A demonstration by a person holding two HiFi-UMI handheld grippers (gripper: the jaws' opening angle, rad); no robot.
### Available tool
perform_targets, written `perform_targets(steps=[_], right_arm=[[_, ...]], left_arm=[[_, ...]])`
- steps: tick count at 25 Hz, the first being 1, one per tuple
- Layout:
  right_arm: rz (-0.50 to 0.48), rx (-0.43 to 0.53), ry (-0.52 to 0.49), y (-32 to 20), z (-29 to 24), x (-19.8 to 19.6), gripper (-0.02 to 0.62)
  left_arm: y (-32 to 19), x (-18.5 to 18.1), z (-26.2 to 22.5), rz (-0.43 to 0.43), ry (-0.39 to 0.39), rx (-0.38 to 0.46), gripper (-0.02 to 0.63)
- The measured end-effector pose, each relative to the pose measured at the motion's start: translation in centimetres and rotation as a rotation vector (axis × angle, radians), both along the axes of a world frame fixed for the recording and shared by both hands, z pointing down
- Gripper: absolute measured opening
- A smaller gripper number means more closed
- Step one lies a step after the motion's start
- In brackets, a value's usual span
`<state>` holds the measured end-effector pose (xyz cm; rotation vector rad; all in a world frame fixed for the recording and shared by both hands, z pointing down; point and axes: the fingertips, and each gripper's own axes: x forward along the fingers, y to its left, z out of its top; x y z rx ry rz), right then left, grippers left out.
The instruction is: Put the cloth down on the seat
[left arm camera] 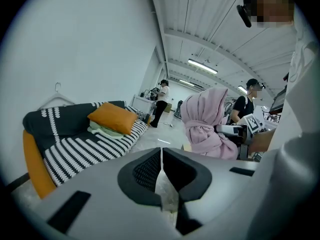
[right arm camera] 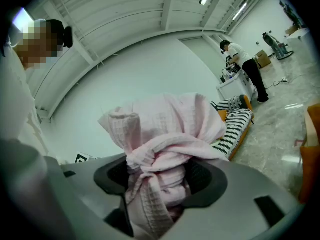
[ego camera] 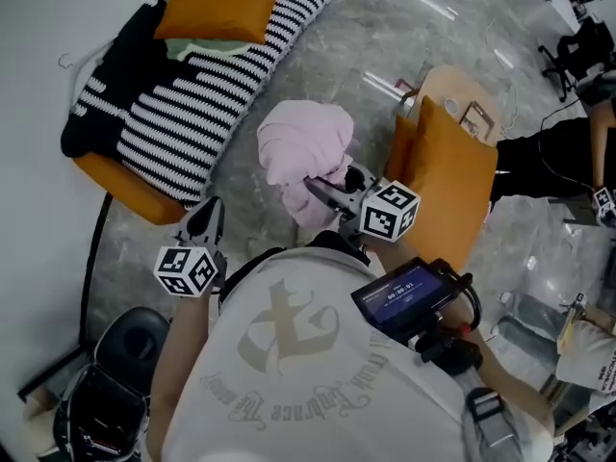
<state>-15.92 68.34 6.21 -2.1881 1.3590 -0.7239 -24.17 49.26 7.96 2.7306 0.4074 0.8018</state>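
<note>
- I am seeing the right gripper clamping on the pink cloth; its jaws are standing wide only because the bundle between them is thick; the pads are pressing into it.
- The left gripper is carrying nothing; its jaws are meeting, with just a thin slit between them.
- The cloth is hanging in the air as a bunched, knotted lump, rising up and forward from the right jaws; it is not touching any seat.
- The striped seat is lying ahead and to the left of the cloth, well apart, with grey floor between; its long axis is running diagonally in the head view; the left gripper is nearer to it, but the right one is bearing the load.
- An orange chair is standing just beside the right gripper; I am not able to tell which seat is meant.
- The bundle is covering the right fingertips; an orange cushion is occupying the far end of the striped seat.
</note>
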Motion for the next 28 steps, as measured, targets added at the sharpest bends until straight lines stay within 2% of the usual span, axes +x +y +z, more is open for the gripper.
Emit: perform_targets(steps=[8,12,17,28], right_arm=[[0.032,-0.046,-0.027,2.7,2.0,0.6,0.291],[0.006,-0.036,-0.013,4.4,3.0,1.1,0.291],[-0.009,-0.02,-0.028,6.3,4.0,1.7,0.291],[-0.03,-0.036,-0.028,8.0,6.3,1.4,0.292]], left_arm=[[2.9,0.9,0.9,0.03,-0.019,0.023,0.025],[3.6,1.8,0.4,-0.016,0.016,0.059,0.025],[4.1,2.0,0.9,-0.079,0.013,0.077,0.025],[7.0,0.2,3.2,-0.096,0.01,0.094,0.025]])
